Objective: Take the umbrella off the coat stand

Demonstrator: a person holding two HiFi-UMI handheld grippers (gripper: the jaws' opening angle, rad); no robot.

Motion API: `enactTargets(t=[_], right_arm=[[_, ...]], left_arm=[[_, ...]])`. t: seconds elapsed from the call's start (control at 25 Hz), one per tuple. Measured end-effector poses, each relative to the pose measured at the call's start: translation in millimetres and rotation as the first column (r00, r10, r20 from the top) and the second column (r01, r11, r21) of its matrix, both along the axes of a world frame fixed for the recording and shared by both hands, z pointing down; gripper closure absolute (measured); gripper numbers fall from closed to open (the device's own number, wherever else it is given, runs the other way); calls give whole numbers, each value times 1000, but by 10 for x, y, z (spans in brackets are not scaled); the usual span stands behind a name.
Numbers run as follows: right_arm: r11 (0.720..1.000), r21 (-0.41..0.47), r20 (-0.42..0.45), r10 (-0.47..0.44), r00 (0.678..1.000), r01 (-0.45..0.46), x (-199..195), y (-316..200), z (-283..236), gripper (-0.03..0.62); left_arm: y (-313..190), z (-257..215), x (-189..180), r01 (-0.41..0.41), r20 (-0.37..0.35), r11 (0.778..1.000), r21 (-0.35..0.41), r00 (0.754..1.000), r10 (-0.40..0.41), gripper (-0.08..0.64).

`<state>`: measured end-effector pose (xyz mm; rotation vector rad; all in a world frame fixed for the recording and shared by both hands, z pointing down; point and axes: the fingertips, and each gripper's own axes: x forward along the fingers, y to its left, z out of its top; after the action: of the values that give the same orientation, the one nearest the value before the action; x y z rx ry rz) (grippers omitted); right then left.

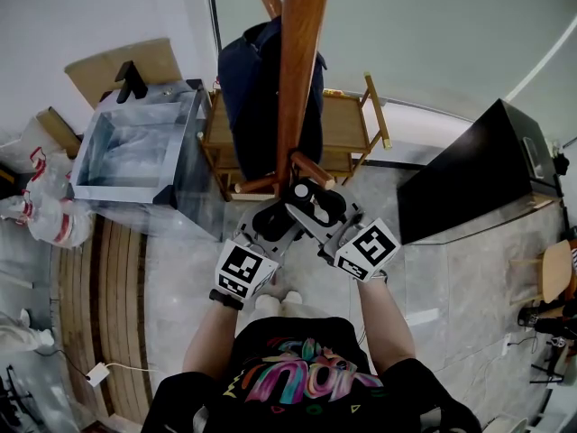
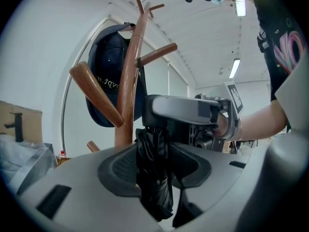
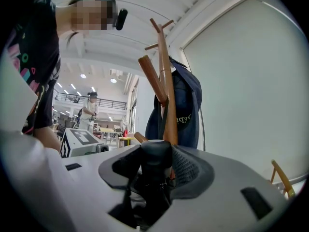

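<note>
Coat stand [image 1: 297, 70] w/ 1 dark blue cap [image 1: 248, 79] hung on it is right in front of the person. Wooden trolley [image 1: 347, 129] sits behind it, clear box [image 1: 135, 147] to the left, black cabinet [image 1: 469, 170] to the right. Stand's lower pegs crowd the tools. 2 tools, 1 umbrella [image 2: 153, 178]: black, folded, upright, close by the pole. Left tool [image 2: 155, 158] pinches its folded cloth. Right tool [image 3: 155, 178] pinches the handle [image 3: 155, 153] just above. In head view umbrella is mostly hidden under both tools. Its bottom end is cut off, and its hanging point can't be made out.
</note>
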<state>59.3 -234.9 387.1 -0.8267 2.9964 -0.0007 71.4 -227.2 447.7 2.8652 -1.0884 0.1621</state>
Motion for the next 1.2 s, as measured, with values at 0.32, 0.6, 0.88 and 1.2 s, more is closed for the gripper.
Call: enactTargets(t=[0.32,0.6,0.88,1.2], right_arm=[[1000,26,25,1,1000,-2,28,151,-196,380],[998,58,42,12,999,-15,91,290,-385,380],[995,94,59,15,998,-21,129,441,-574,380],[989,141,88,32,996,-44,238,668,-832,382]], left_arm=[[136,-192,12,-7,4,1000,26,1000,6,373],[265,-374,76,-24,-7,999,38,1000,24,373],[398,-552,115,-36,-17,997,65,999,37,374],[601,-812,217,-61,-16,993,97,998,63,374]])
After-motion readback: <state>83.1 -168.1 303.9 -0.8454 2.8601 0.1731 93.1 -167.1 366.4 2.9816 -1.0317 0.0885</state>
